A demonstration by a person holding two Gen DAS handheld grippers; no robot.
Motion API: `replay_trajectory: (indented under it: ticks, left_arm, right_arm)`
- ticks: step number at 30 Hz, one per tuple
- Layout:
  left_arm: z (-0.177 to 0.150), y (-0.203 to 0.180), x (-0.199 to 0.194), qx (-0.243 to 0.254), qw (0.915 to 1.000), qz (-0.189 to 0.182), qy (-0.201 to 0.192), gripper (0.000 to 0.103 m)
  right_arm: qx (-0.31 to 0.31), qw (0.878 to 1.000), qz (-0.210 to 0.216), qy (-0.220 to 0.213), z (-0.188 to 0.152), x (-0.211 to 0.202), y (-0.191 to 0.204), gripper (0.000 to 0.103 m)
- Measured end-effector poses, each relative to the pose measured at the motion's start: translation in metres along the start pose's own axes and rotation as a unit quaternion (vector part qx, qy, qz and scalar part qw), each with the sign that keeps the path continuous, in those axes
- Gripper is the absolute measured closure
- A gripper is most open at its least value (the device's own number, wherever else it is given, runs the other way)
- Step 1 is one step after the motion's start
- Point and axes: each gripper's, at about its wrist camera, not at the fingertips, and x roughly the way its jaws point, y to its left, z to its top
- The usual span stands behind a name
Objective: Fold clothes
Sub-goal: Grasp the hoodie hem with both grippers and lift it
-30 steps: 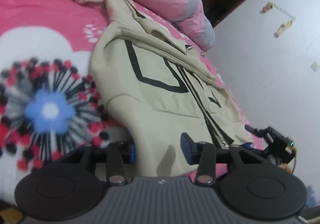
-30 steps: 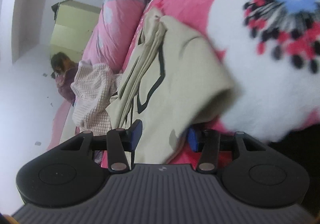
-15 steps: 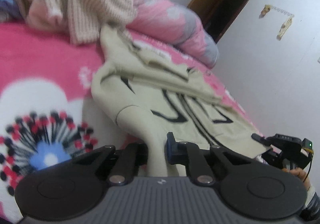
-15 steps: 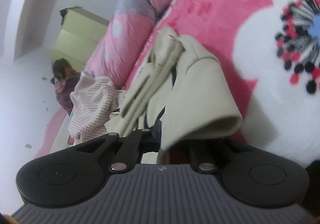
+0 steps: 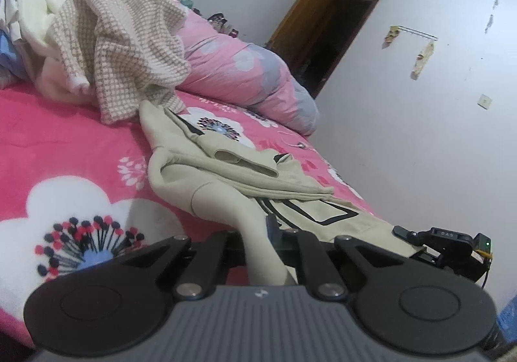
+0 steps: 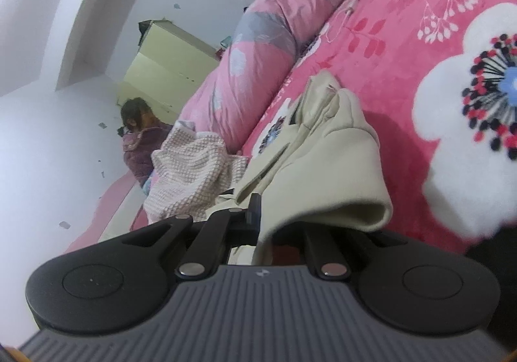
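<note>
On the bed, the beige zip jacket [image 5: 226, 165] lies along the pink floral fleece blanket [image 5: 64, 142], a bare stretch of blanket beside it. Left hand-held gripper [image 5: 263, 232] is clamped on its hem; right hand-held gripper [image 6: 263, 220] pinches the hem at the opposite corner, raised off the blanket. A waffle-knit garment [image 5: 129, 48] slumps against the rolled quilt [image 5: 245, 71] near the wall.
</note>
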Motion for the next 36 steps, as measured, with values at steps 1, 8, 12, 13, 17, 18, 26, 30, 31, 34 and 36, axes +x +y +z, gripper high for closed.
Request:
replay_trajectory:
  ticks: [1,8,12,13,17,18,26,30,31,34,36]
  left_arm:
    - [-0.001,-0.001,-0.007,0.0,1.0,-0.004,0.003,0.098]
    - [-0.005,-0.007,-0.037,-0.008,0.9994,-0.029,0.017,0.098]
    - [0.008,0.001,-0.024,-0.035,0.9983,-0.046,0.011,0.098]
    - [0.013,0.003,-0.019,-0.046,0.9975,-0.053,0.01,0.098]
    - [0.037,0.015,0.004,-0.07,0.9957,-0.06,0.004,0.098]
    - [0.044,0.02,0.012,-0.081,0.9948,-0.062,0.002,0.098]
    - [0.102,0.063,0.087,-0.138,0.9894,-0.046,0.0,0.098]
    - [0.122,0.093,0.129,-0.16,0.9868,-0.028,0.004,0.098]
    - [0.126,0.101,0.14,-0.165,0.986,-0.025,0.006,0.098]
    - [0.132,0.121,0.174,-0.172,0.9848,-0.012,0.021,0.098]
    - [0.133,0.134,0.197,-0.175,0.9838,-0.007,0.036,0.098]
  right_arm:
    - [-0.006,1.0,0.0,0.001,-0.003,-0.007,0.004,0.1]
    - [-0.013,1.0,-0.004,0.009,-0.026,-0.053,0.022,0.1]
    - [-0.012,1.0,0.004,0.013,-0.018,-0.043,0.023,0.099]
    - [-0.01,1.0,0.007,0.016,-0.014,-0.037,0.023,0.099]
    - [-0.013,0.999,0.021,0.022,0.005,-0.014,0.026,0.099]
    - [-0.011,0.999,0.025,0.024,0.011,-0.007,0.026,0.099]
    - [0.015,0.999,0.035,0.038,0.067,0.069,0.021,0.099]
    - [0.033,0.998,0.021,0.044,0.09,0.113,0.01,0.099]
    - [0.038,0.998,0.016,0.047,0.094,0.125,0.004,0.099]
    - [0.052,0.997,0.001,0.053,0.105,0.16,-0.011,0.099]
    - [0.061,0.996,-0.009,0.059,0.111,0.181,-0.022,0.099]
